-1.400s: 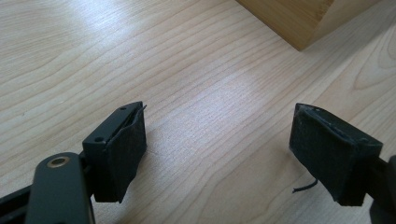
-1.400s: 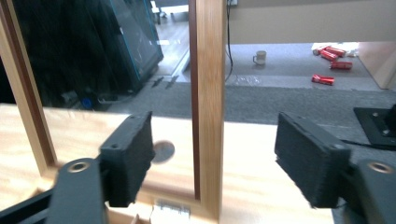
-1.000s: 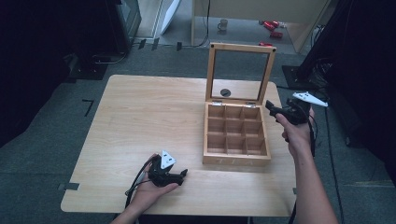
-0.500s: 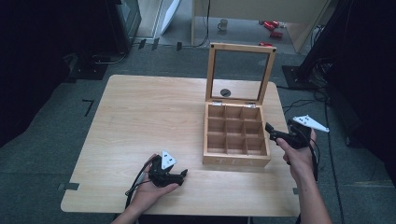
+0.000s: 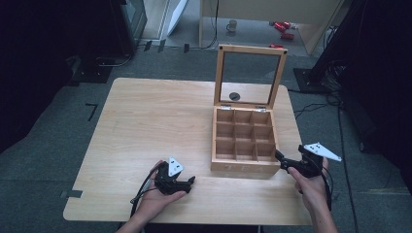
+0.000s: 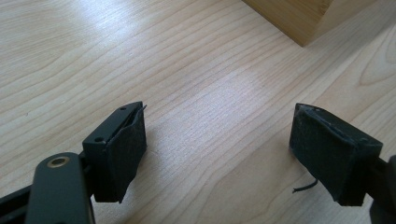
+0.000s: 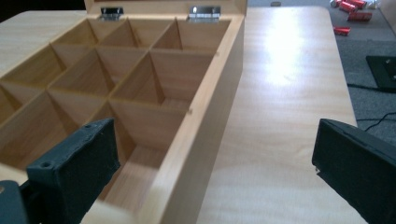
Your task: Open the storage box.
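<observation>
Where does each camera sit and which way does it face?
High view: above the person's side, looking down on table, wooden box, both hands.
Left gripper view: rides left tongs, facing tabletop; open jaws, box corner.
Right gripper view: rides right tongs, facing box compartments; open jaws.
All three share the box.

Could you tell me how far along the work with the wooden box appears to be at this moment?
Done: the wooden box stands with its glass lid raised upright, compartments showing bare wood. In hand: the right gripper sits at the box's near right corner, jaws open, one over a compartment, one outside the wall. The left gripper rests open on the table. Left: probably closing or filling the box, though that is a guess.
</observation>
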The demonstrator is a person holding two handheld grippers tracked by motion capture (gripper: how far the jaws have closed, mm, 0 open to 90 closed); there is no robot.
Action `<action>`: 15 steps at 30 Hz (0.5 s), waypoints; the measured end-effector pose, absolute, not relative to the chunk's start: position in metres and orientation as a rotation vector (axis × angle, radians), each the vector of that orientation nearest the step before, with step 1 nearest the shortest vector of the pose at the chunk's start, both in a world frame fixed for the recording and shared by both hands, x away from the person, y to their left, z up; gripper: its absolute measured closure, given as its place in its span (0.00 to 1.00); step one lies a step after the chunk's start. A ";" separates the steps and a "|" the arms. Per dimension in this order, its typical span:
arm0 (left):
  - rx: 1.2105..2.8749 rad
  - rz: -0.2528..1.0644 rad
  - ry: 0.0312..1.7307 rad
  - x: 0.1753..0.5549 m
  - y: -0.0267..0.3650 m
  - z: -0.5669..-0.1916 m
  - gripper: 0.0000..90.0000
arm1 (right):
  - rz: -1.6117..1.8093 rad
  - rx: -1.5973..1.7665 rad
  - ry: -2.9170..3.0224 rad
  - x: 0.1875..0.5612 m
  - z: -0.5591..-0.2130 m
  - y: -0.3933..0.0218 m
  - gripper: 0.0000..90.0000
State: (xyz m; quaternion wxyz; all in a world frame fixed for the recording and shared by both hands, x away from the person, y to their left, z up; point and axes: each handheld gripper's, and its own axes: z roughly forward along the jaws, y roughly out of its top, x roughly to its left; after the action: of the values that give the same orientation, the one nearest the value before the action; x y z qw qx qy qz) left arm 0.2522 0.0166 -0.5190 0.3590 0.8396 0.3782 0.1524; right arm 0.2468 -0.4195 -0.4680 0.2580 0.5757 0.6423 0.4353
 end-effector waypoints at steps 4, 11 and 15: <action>2.165 0.393 0.976 0.252 0.017 -0.519 0.21 | 1.186 1.579 1.751 0.237 -0.476 -0.420 0.01; 2.170 0.398 0.973 0.252 0.016 -0.519 0.21 | 1.186 1.579 1.757 0.219 -0.488 -0.423 0.00; 2.168 0.396 0.974 0.252 0.016 -0.519 0.21 | 1.156 1.605 1.795 0.214 -0.499 -0.423 0.00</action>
State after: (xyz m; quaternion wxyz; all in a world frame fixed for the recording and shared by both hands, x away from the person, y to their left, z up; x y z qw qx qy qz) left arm 0.2521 0.0164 -0.5190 0.3577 0.8403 0.3774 0.1535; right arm 0.2140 -0.4226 -0.4992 0.2333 0.5843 0.6535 0.4209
